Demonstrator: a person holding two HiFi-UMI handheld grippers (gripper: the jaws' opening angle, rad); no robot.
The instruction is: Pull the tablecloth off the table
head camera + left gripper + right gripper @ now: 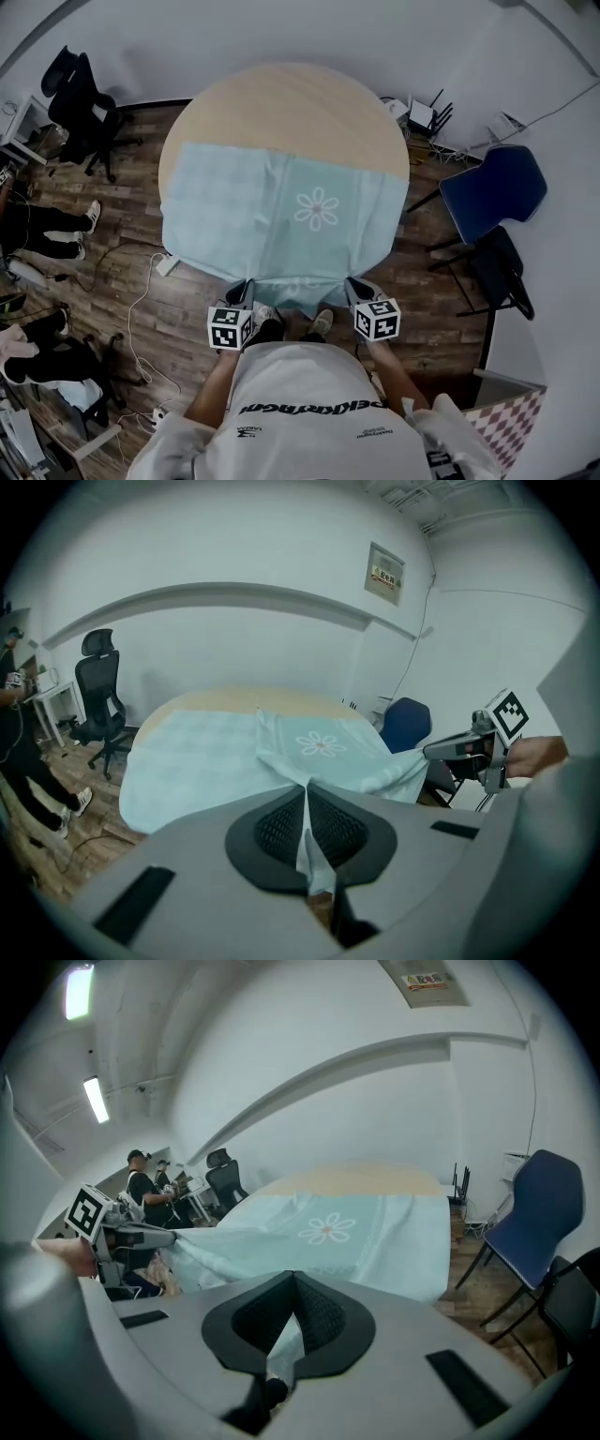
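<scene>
A pale teal tablecloth (281,225) with a white flower print covers the near half of a round wooden table (291,103); the far half shows bare wood. Its near edge hangs over the table's front. My left gripper (242,292) is shut on the near left part of that edge, and my right gripper (354,289) is shut on the near right part. In the left gripper view the tablecloth (281,747) runs from the table into the closed jaws of that gripper (307,829). In the right gripper view the tablecloth (328,1232) likewise runs into that gripper (289,1327).
A blue chair (492,187) and a dark chair (497,272) stand right of the table. A black office chair (80,103) is at the far left. Cables (141,300) lie on the wood floor. People (42,230) are at the left.
</scene>
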